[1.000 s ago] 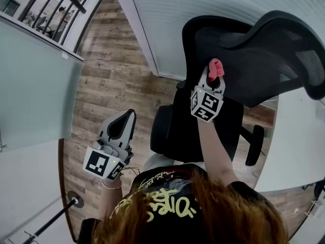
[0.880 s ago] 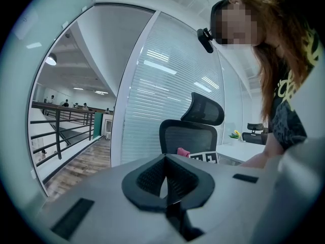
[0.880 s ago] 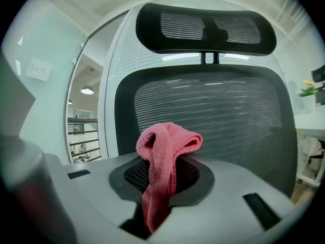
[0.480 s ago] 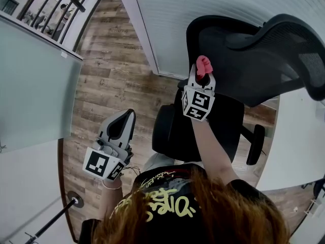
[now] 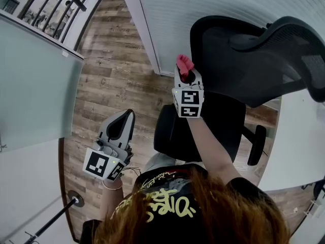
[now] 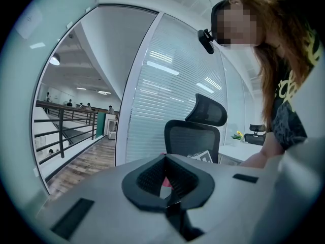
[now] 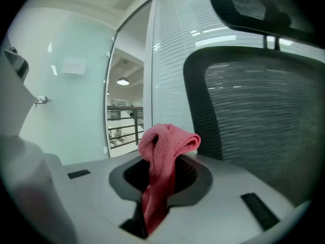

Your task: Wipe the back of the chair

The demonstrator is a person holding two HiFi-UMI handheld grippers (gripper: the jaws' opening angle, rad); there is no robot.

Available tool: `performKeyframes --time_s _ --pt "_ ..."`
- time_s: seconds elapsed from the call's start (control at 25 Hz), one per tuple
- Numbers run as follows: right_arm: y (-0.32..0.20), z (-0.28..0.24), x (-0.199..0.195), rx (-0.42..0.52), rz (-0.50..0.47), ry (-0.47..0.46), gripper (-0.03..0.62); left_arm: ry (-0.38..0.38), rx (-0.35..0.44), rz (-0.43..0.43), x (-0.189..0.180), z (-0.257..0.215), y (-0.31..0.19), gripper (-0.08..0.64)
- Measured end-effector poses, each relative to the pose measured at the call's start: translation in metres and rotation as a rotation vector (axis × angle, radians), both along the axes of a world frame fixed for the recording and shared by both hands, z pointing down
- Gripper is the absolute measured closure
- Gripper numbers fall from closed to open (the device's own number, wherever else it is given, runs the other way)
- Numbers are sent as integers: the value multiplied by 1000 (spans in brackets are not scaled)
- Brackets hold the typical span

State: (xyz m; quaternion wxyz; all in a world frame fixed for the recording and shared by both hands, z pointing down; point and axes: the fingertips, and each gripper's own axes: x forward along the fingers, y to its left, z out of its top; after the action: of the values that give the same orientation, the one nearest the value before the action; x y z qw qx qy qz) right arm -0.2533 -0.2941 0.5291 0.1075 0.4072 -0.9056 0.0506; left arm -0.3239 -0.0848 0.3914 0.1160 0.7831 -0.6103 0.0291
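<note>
Presently pinching a pink cloth in the right claw: soft looped terry, light and floppy, bunched into a fat fold above the tips, best gripped low on its tail to leave that fold free for rubbing. Held just beside the left rim of the chair back, upper centre of the head view, seemingly not touching; black mesh there, probably springy, in a smooth curved hard frame, so likely wanting light, even strokes. Down at lower left, well apart from the chair, nothing in the left claw, tips pressed together.
</note>
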Motion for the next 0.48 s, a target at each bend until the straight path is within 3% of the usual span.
performKeyframes --time_s 0.2,0.48 --pt "16 -23 -14 39 -62 -43 526 -1 2 -8 -2 -2 2 566" --pt "34 -70 11 117 -92 -92 526 31 20 15 12 -8 -8 566"
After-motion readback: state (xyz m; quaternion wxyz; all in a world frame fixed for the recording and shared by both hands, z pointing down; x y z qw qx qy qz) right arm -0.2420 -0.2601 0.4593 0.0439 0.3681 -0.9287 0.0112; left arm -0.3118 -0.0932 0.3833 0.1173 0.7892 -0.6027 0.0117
